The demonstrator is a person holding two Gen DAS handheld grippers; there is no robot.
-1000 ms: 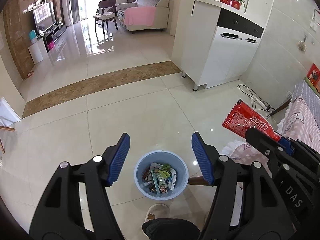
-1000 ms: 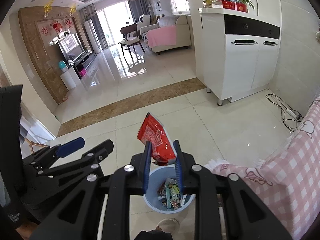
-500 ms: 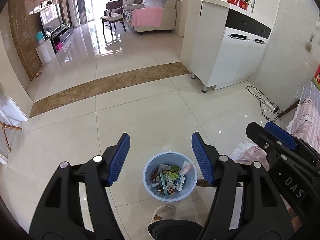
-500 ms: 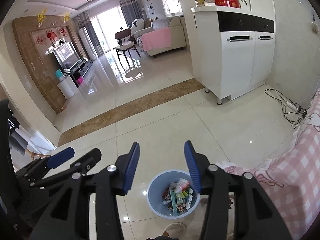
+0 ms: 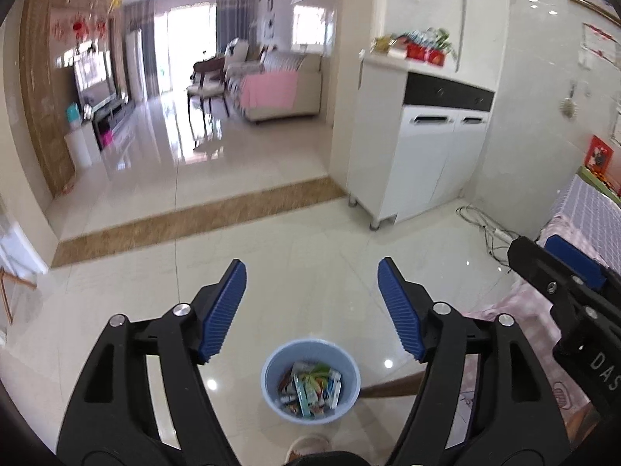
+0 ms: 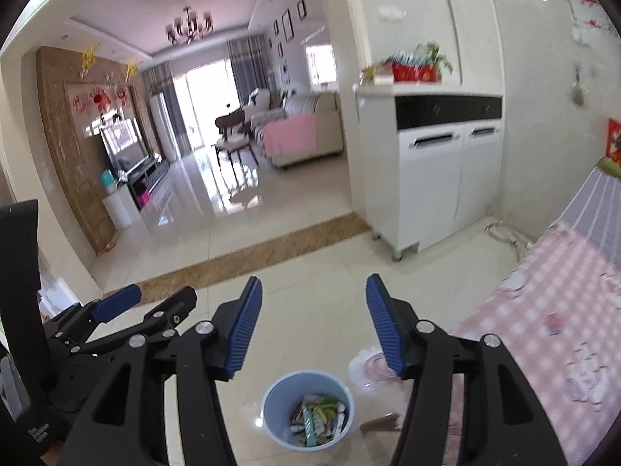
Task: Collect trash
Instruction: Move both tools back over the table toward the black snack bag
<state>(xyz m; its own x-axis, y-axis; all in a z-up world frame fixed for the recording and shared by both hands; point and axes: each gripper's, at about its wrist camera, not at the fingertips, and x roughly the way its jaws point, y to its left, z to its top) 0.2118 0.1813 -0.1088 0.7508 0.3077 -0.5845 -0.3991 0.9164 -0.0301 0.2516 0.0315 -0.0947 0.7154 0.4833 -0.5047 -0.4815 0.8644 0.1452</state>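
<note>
Right wrist view, red packet gone from right gripper (image 6: 313, 322), jaws wide, left gripper (image 5: 311, 305) jaws wide, bin (image 5: 271, 392) below.

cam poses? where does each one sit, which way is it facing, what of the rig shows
Left wrist: on the left tool, above the floor, tilted down at the blue bin; open fingers, right tool at right edge, a shoe at the bottom.
Right wrist: on the right tool, same downward tilt; open fingers, left tool at left.
Shared: bin, white cabinet, pink-check tablecloth.
</note>
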